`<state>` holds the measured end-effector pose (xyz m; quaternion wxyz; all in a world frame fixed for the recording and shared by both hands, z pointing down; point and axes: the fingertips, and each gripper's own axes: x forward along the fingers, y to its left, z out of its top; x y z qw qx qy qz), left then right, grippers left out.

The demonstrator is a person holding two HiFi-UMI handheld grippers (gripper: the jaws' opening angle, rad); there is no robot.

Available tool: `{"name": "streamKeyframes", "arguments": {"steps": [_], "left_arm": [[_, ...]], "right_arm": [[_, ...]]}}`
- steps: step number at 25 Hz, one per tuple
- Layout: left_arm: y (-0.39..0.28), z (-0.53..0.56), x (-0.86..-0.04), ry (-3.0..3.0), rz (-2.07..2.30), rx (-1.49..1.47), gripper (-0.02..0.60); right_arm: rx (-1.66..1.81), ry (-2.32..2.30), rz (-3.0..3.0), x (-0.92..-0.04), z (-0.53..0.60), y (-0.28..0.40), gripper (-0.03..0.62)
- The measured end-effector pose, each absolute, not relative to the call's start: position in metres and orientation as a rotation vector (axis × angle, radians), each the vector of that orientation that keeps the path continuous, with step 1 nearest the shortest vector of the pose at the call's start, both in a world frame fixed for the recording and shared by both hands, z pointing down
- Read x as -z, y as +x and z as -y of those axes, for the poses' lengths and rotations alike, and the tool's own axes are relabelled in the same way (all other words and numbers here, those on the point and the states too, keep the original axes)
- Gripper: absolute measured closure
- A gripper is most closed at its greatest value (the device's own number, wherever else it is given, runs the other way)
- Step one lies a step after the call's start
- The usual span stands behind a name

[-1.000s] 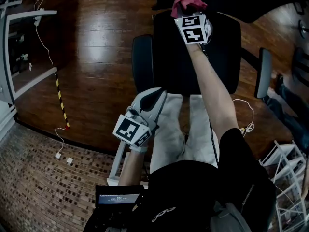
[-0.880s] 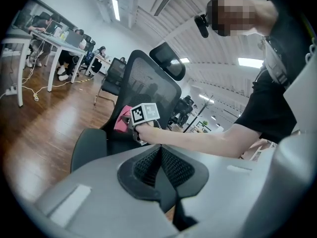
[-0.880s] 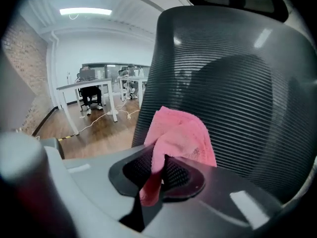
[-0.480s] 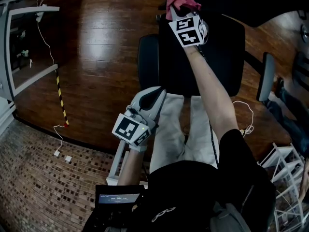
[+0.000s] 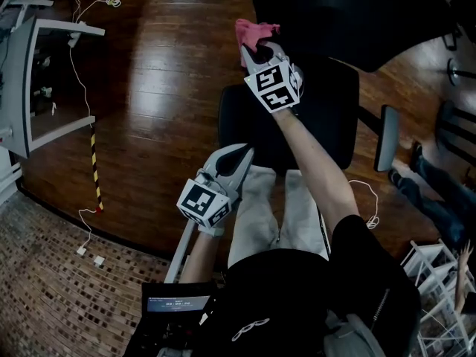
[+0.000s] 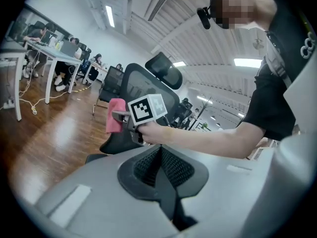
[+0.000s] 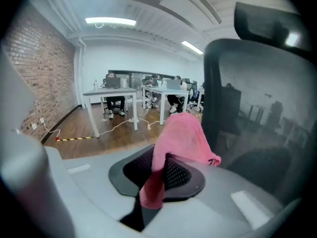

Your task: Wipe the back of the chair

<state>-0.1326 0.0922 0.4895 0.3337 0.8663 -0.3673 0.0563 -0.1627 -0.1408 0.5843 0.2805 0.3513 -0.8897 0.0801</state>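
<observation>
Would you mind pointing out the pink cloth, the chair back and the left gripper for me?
pink cloth [image 7: 183, 135]: right gripper view, on its upper fold.
chair back [image 7: 257, 105]: right gripper view, on the mesh panel.
left gripper [image 5: 239, 153]: head view, between its fingertips.

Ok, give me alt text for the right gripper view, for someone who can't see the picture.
The right gripper is shut on a pink cloth, holding it at the left edge of a black mesh chair back. Behind are a wooden floor, white desks with seated people, and a brick wall on the left.
</observation>
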Motion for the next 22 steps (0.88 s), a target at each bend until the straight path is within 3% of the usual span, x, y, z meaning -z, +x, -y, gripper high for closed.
{"name": "streamKeyframes", "arguments": {"steps": [9,22], "left_arm": [[-0.146,-0.055,-0.432,2.338,1.021,-0.117,0.588],[-0.126,-0.035,-0.406,2.379,0.998,-0.127,0.588]], "right_arm": [[-0.094,0.739,2.687,-0.401,0.234,-0.241,0.553],[-0.180,1.016,2.641,-0.368,0.302,-0.158,0.553]]}}
